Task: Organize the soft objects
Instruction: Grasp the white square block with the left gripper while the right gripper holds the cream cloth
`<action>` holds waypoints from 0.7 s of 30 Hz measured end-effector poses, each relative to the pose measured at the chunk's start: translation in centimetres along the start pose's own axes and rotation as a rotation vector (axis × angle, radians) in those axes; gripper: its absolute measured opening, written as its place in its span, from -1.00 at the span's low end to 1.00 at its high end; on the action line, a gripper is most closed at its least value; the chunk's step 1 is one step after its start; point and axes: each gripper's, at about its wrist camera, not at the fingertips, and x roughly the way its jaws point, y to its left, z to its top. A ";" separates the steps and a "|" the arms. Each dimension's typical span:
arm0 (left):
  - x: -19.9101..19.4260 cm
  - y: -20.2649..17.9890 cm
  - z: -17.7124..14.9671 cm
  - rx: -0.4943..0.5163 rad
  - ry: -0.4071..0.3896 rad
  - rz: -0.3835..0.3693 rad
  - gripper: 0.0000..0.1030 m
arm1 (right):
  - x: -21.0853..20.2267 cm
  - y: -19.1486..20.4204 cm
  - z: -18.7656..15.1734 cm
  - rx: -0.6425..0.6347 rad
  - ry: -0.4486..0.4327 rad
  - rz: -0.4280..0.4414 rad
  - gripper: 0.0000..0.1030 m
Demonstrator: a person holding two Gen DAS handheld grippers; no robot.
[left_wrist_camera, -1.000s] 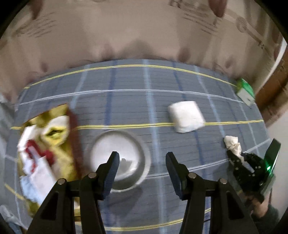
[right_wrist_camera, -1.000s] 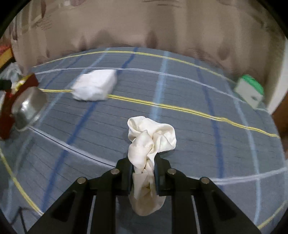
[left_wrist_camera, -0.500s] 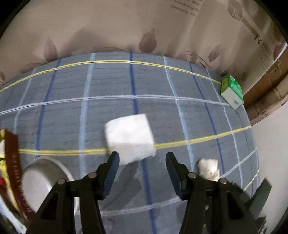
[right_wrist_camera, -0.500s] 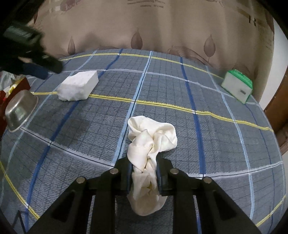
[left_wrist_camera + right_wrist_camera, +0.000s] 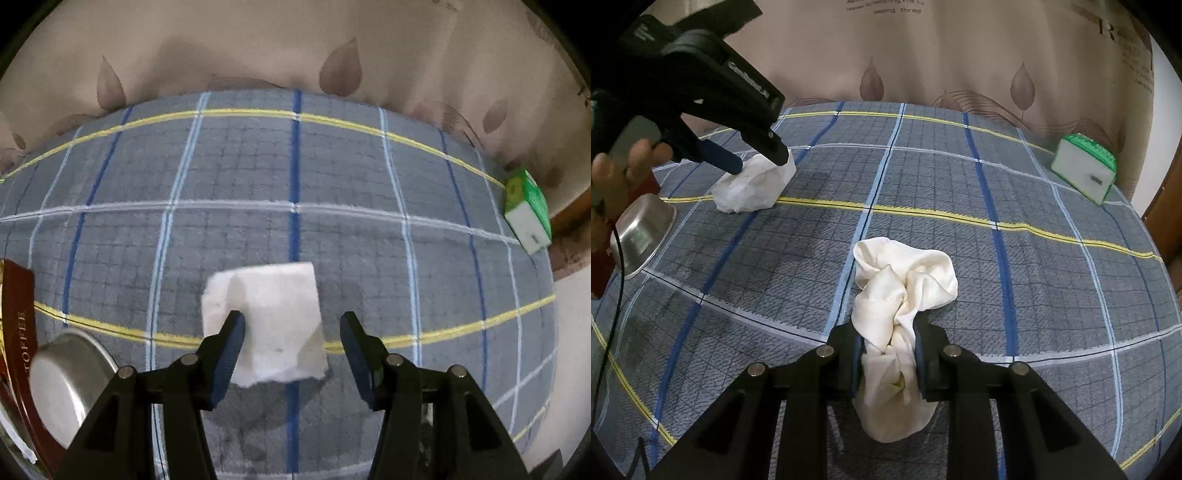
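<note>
The cream cloth (image 5: 905, 291) is a crumpled, twisted bundle lying near the middle of the plaid bed cover (image 5: 1034, 280), its near end between the fingers of the right gripper (image 5: 889, 360) — whose jaws are opening. Far to its left sits a white folded cloth (image 5: 264, 321), blocky and slightly ragged-edged — the left gripper (image 5: 291, 338) hangs over it, jaws wide, holding nothing, with a steel bowl (image 5: 642, 232) further left.

The setting is a home bedroom: a bed covered by a blue-grey plaid sheet (image 5: 332, 177) with yellow and blue stripes stands against a beige wall covering (image 5: 960, 55) printed with leaf motifs and lettering, with a wooden door frame (image 5: 1171, 229) at the right edge.
</note>
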 end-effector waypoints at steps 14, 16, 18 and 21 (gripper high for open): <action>1.0 -1.1 -0.2 0.115 -0.090 0.066 0.33 | 0.0 -0.1 0.0 0.004 0.000 0.007 -0.53; 0.8 -1.1 -0.6 0.131 -0.103 0.072 0.33 | 0.0 0.0 0.0 0.004 0.000 0.006 -0.53; 0.8 -1.4 -1.2 0.166 -0.123 0.074 0.38 | 0.0 0.0 0.0 0.004 0.000 0.005 -0.53; 1.2 -2.4 -1.8 0.231 -0.157 0.114 0.42 | 0.0 -0.1 0.0 0.005 0.000 0.006 -0.53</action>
